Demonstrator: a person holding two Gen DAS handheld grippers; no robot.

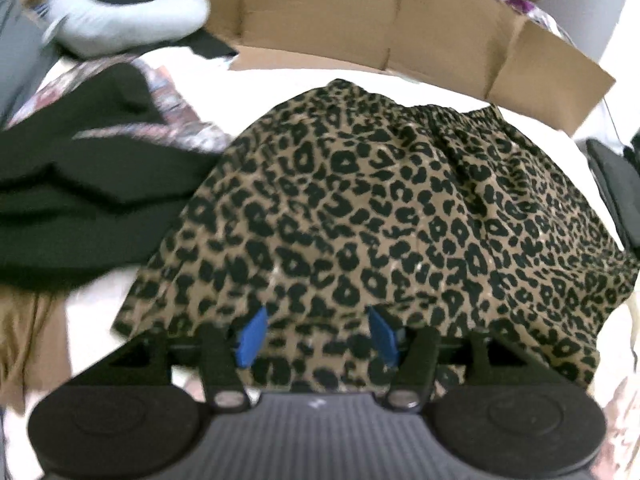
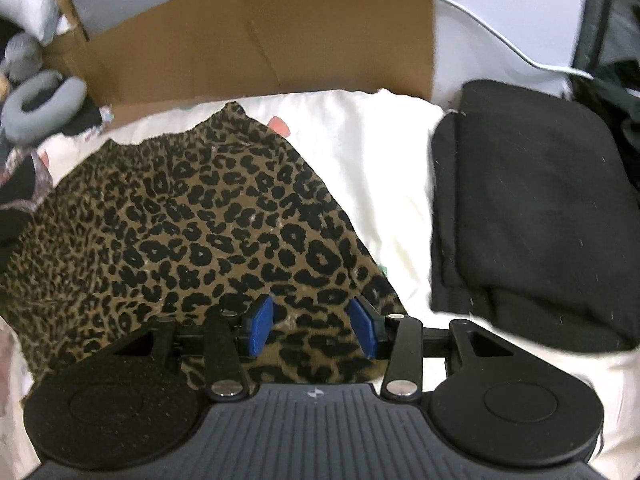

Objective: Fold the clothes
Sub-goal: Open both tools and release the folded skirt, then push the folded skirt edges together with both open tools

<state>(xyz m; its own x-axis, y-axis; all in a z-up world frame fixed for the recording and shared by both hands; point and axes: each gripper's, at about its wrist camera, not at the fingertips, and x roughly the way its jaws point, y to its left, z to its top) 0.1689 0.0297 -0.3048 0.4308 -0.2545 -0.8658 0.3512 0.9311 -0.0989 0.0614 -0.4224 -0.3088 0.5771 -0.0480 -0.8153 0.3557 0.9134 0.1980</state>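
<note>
We see tan skirt with black leopard spots (image 1: 384,216) on white bedding (image 2: 380,168). Blue pads (image 1: 252,336) on our left gripper (image 1: 318,334), black frame; same blue on right gripper (image 2: 312,330). Folded garment (image 2: 536,208) black, at bedding's right edge. Brown cardboard box (image 1: 360,12) at far edge. Neck pillow (image 1: 132,20) pale grey.

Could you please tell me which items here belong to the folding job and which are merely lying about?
Job:
- leopard-print fabric skirt
- folded black garment
- unfolded black clothing pile

Lying about:
- brown cardboard box
- grey U-shaped neck pillow
</note>
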